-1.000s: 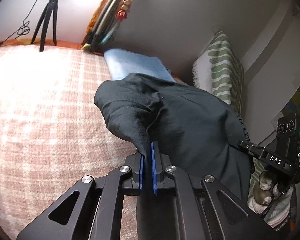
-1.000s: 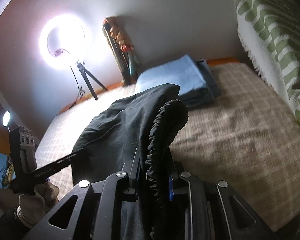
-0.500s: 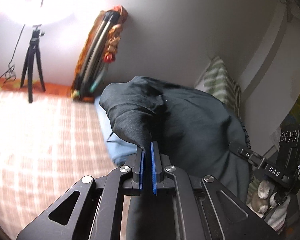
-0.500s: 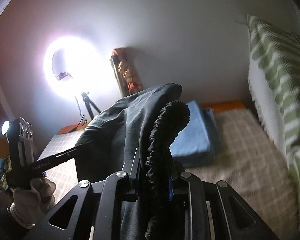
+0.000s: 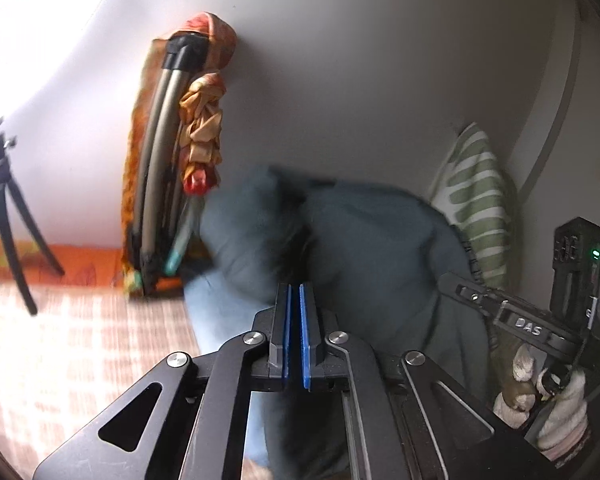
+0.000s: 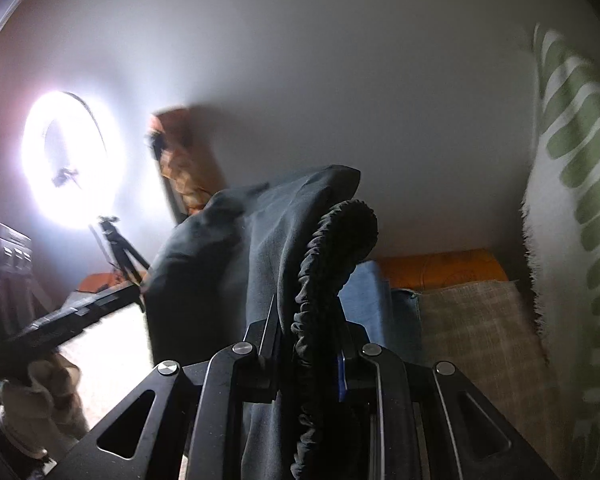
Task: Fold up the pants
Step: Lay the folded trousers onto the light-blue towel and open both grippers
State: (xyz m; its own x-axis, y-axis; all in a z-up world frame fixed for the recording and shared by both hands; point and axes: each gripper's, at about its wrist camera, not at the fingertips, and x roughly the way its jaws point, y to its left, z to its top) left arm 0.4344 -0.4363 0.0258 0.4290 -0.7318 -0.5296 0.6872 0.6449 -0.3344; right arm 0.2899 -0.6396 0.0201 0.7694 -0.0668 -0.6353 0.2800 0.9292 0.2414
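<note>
- Pinching a dark fold of the pants [image 5: 364, 248], the left gripper [image 5: 295, 300] has its blue pads almost together.
- Lifted pants hang between both grippers, above the checked bed cover [image 5: 60, 344].
- The right gripper [image 6: 308, 320] clamps the gathered waistband [image 6: 332, 248].

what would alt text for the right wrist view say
The right gripper is clamped on the gathered elastic waistband of dark pants, lifted above a checked bedspread. Behind them are a glowing ring light on a tripod, a folded blue cloth and a green-striped pillow; the left gripper reaches in from the left.
</note>
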